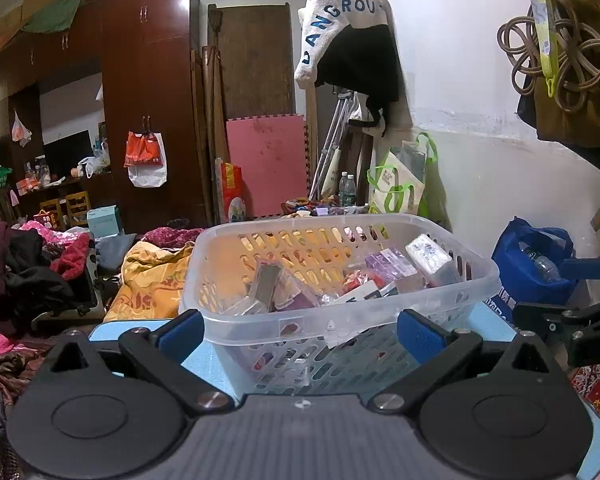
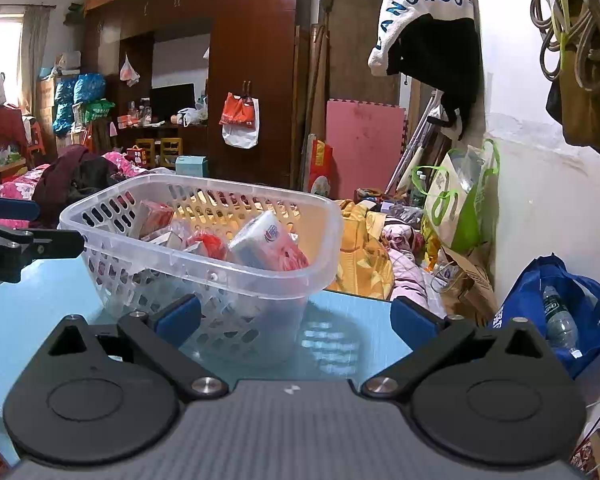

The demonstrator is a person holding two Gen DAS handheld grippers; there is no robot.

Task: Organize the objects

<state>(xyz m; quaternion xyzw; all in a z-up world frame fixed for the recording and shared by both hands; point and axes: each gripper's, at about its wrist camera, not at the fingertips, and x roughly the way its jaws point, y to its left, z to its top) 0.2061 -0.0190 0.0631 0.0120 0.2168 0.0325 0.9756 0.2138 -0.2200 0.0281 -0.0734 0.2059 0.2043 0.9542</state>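
Note:
A clear plastic basket (image 1: 260,326) with slotted walls stands on a light blue table (image 1: 204,364). It holds several small packets, among them a white tissue pack (image 1: 428,258) and purple boxes (image 1: 392,264). My left gripper (image 1: 300,334) is open and empty, its blue pads on either side of the basket's near wall. In the right wrist view the basket (image 2: 204,264) stands left of centre with a tissue pack (image 2: 260,244) inside. My right gripper (image 2: 296,318) is open and empty, just in front of the basket's right corner. The left gripper also shows at the left edge of that view (image 2: 32,240).
The table (image 2: 360,336) ends just behind the basket. Beyond it lie heaps of clothes and bedding (image 1: 152,276). A blue bag with a bottle (image 2: 556,312) sits at the right by the white wall. Wardrobes (image 1: 148,80) stand at the back.

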